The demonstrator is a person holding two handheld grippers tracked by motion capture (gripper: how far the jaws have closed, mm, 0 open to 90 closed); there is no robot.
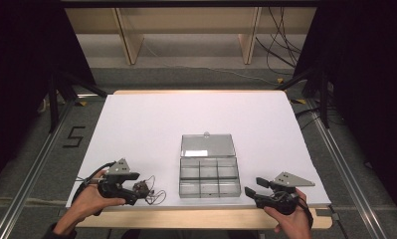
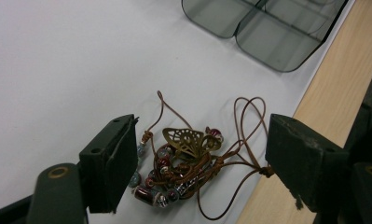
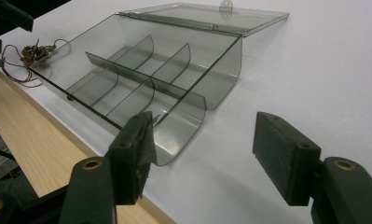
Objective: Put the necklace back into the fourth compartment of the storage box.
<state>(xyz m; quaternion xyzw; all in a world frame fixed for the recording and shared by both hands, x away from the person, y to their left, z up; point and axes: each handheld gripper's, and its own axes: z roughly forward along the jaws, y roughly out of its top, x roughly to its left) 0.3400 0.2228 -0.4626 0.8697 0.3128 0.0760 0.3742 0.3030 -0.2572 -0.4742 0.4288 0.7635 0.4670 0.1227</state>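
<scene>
Left tongs [image 2: 200,154] gape wide, gripping nothing, straddling the beaded necklace [image 2: 183,170] at the desk's [image 1: 146,124] near edge; bare desk lies beyond. Brown cord, red-blue beads, brass butterfly. Right tongs [image 3: 202,149], equally wide and empty, face the open compartment box [image 3: 141,79].

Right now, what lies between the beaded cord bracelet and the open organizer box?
Nothing: bare white table cover separates the bracelet from the box, seen in the high view and the left gripper view.

White-covered wooden table [image 1: 196,114], grey floor [image 1: 32,149], wooden shelving [image 1: 186,30] behind, black curtains [image 1: 17,59], loose cables [image 1: 280,45]
</scene>
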